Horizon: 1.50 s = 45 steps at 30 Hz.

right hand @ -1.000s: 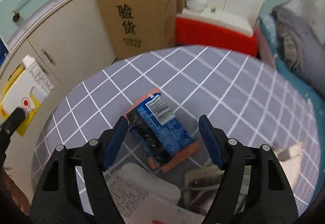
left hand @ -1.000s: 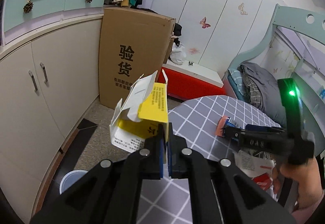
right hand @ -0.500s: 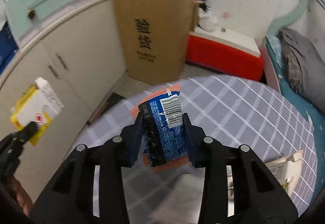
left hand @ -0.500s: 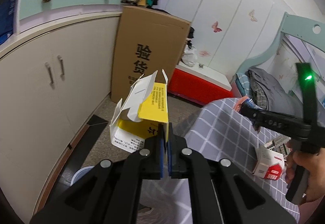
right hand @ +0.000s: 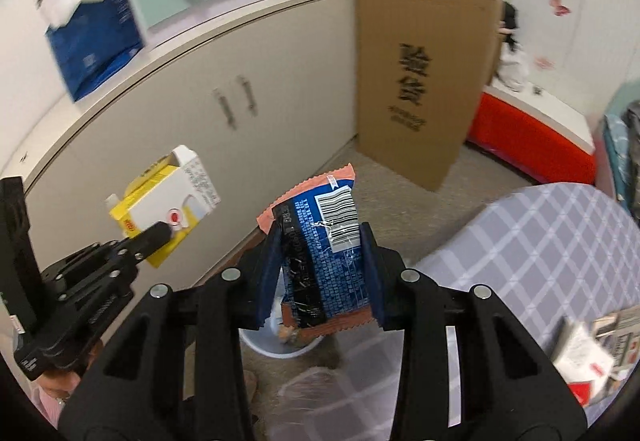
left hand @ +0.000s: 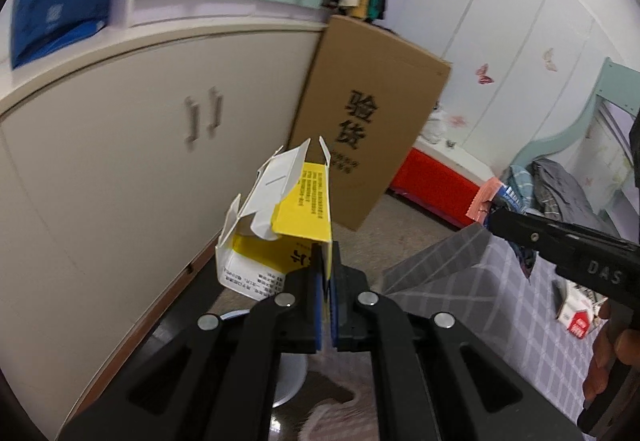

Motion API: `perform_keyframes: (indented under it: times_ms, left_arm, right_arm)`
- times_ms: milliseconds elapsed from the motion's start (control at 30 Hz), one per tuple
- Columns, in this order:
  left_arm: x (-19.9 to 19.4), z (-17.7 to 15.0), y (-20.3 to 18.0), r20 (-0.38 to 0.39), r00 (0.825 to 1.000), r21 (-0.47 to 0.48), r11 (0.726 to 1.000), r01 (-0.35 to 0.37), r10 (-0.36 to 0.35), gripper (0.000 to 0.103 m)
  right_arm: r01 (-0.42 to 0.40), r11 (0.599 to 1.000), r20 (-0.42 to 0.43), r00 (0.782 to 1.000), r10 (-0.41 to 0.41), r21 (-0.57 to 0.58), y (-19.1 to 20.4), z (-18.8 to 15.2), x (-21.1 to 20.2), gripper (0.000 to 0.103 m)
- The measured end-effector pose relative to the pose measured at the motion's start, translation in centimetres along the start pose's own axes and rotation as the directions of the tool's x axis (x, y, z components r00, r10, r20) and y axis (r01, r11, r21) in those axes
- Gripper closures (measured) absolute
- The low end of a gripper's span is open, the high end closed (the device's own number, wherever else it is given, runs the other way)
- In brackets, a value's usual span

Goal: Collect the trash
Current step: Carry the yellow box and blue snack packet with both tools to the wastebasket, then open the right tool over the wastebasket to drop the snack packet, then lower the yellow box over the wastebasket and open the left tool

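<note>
Left claw (left hand: 327,281) pinches the yellow carton (left hand: 296,217); right claw (right hand: 320,273) clamps the blue wrapper (right hand: 324,253), both held off the desk (right hand: 560,241) edge, above the bin (right hand: 280,345), probably for dropping.

**Floor and checked table with what rests on them**

A speckled grey-brown floor (right hand: 384,197) runs along pale cabinets. On it a tall brown cardboard box (right hand: 420,81) stands upright, and beside that sits a red storage box with a white lid (right hand: 532,133). A pale round bin (right hand: 280,345) sits on the floor, partly hidden. To the right, a round table with a grey checked cloth (right hand: 560,241) carries small red-and-white cartons (right hand: 588,357) near its edge.
</note>
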<state>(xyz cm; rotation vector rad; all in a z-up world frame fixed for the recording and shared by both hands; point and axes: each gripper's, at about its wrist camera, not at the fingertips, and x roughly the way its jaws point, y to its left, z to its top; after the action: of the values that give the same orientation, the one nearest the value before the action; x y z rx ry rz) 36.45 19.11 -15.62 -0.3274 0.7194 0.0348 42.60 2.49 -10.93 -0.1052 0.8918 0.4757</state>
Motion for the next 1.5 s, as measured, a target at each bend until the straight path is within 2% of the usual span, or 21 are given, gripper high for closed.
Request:
perform_keyframes:
  times_ms: [200,367,433,800,1000,1100,1367,1500]
  left_arm:
    - [0.7,-1.6,5.3,-0.048,0.997,-0.048,0.997,-0.060,0.058,0.100]
    - [1.6,-2.7,8.5,-0.098,0.991,-0.072,0.992,-0.099,0.092,0.100]
    - [2.1,-3.1,9.4,-0.119,0.988,-0.081,0.991,-0.104,0.094,0.100]
    - [4.8,-4.8,9.3,-0.207,0.975,-0.051,0.994,-0.097,0.085,0.100]
    - [6.0,-5.4,8.4,-0.250,0.966,-0.041,0.996,-0.082,0.070,0.100]
    - [6.5,-5.5,7.8,-0.263,0.962,-0.030,0.996,-0.082,0.071,0.100]
    - [7.6,-5.3,6.3,-0.290,0.956,-0.023,0.998,-0.062,0.052,0.100]
    - [8.1,-5.1,5.7,-0.302,0.953,-0.026,0.999,-0.046,0.036,0.099]
  right_arm:
    - [-0.068,0.997,-0.095,0.993,0.064,-0.039,5.4,-1.8,5.0,0.066]
    - [-0.090,0.993,-0.173,0.982,0.076,-0.078,7.9,-3.5,8.5,0.063]
    - [-0.097,0.990,-0.213,0.974,0.073,-0.104,8.6,-4.1,9.8,0.046]
    - [-0.028,0.997,-0.162,0.987,0.015,-0.078,6.7,-5.3,10.5,0.031]
    - [-0.019,1.000,-0.173,0.985,0.016,-0.012,5.4,-5.5,10.7,0.029]
    - [-0.015,1.000,-0.163,0.986,0.017,0.016,5.0,-5.4,10.4,0.024]
    - [-0.029,0.998,-0.117,0.992,0.035,0.057,4.8,-4.9,9.6,0.021]
    - [-0.013,0.997,-0.088,0.996,0.020,0.079,4.3,-4.7,9.1,0.015]
